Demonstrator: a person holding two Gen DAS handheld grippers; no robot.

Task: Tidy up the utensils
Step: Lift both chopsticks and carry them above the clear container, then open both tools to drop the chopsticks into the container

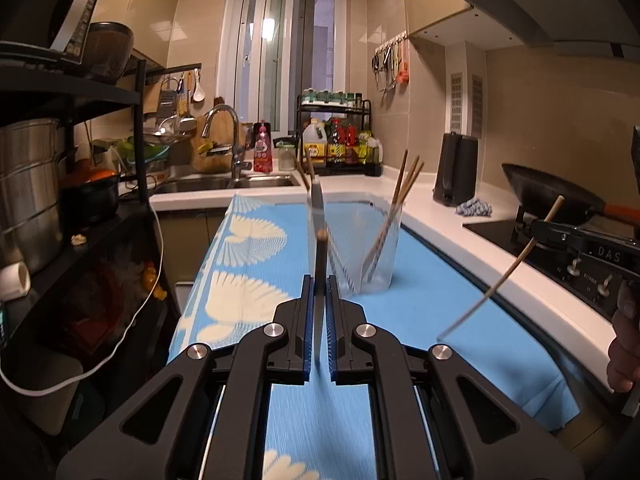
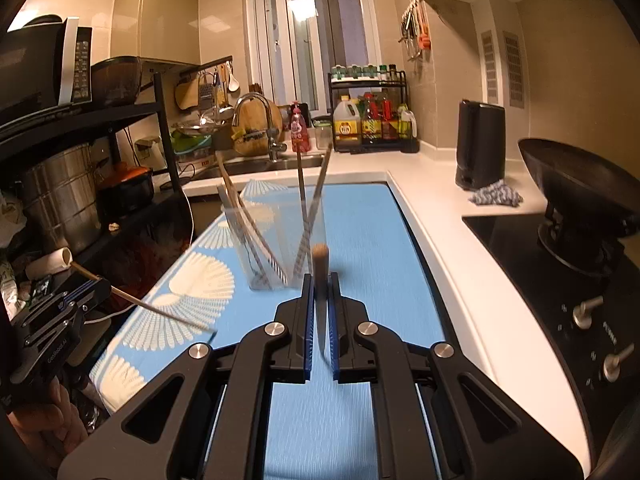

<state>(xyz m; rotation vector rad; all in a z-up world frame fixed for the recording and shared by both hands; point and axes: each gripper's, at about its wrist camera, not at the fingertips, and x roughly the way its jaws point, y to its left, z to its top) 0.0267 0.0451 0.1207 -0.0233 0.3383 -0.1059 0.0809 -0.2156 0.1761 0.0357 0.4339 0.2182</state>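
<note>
My left gripper [image 1: 319,292] is shut on a wooden chopstick [image 1: 320,240] that sticks forward and up between its blue pads. My right gripper [image 2: 320,288] is shut on another chopstick [image 2: 320,264], which is held the same way. Both hang above the blue cloth [image 1: 256,280]. Ahead stands a clear container [image 1: 376,248] holding several chopsticks [image 1: 404,184] that lean outward. In the left wrist view the right gripper [image 1: 538,226] shows at the right with its chopstick [image 1: 500,276] slanting down. In the right wrist view the left gripper [image 2: 96,282] shows at the left, level with the container [image 2: 276,248].
A white counter [image 2: 440,216] borders the cloth, with a stove and black wok [image 2: 576,184], a dark kettle [image 2: 480,144] and a rag [image 2: 496,194]. A sink [image 1: 228,182] and a bottle rack [image 1: 340,136] lie at the back. Black shelves with pots [image 1: 28,184] stand left.
</note>
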